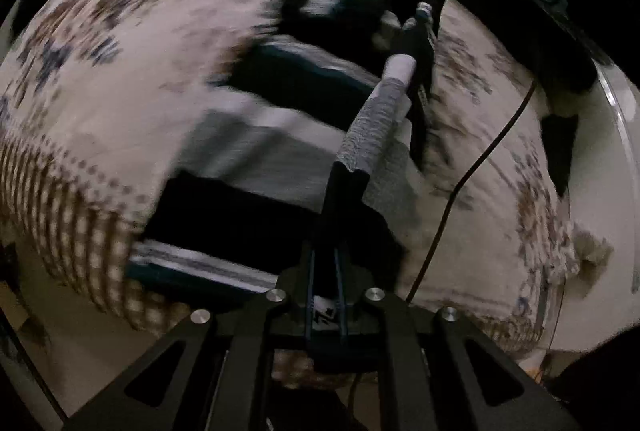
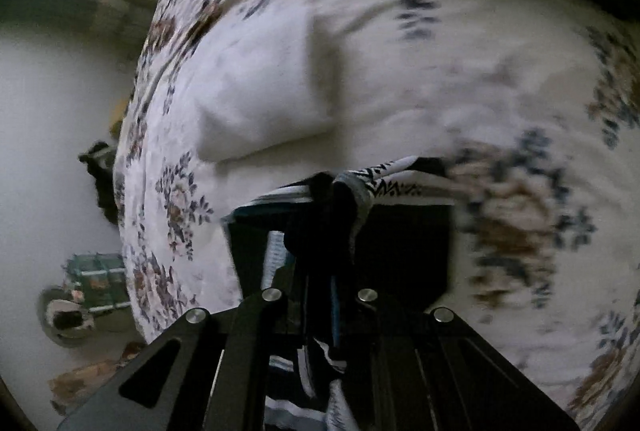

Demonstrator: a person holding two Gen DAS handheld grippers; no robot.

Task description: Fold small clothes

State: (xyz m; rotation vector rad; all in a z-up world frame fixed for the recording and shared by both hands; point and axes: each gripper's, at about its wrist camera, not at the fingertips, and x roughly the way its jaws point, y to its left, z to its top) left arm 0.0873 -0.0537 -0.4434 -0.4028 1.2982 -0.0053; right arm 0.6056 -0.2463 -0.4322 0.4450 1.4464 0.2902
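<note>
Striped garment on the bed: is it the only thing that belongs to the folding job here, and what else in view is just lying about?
Part of the job:
- striped garment, dark, grey and white bands
- left gripper, shut on its edge
- right gripper, shut on its fabric

Lying about:
- floral bedspread
- white pillow
- cable
- clutter on the floor

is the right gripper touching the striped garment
Touching: the right wrist view shows the right gripper shut on a bunched edge of the striped garment.

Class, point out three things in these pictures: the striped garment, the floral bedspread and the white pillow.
Striped garment (image 1: 256,147): left wrist view, grey band.
Floral bedspread (image 2: 180,207): right wrist view, flower print.
White pillow (image 2: 264,99): right wrist view, middle.
</note>
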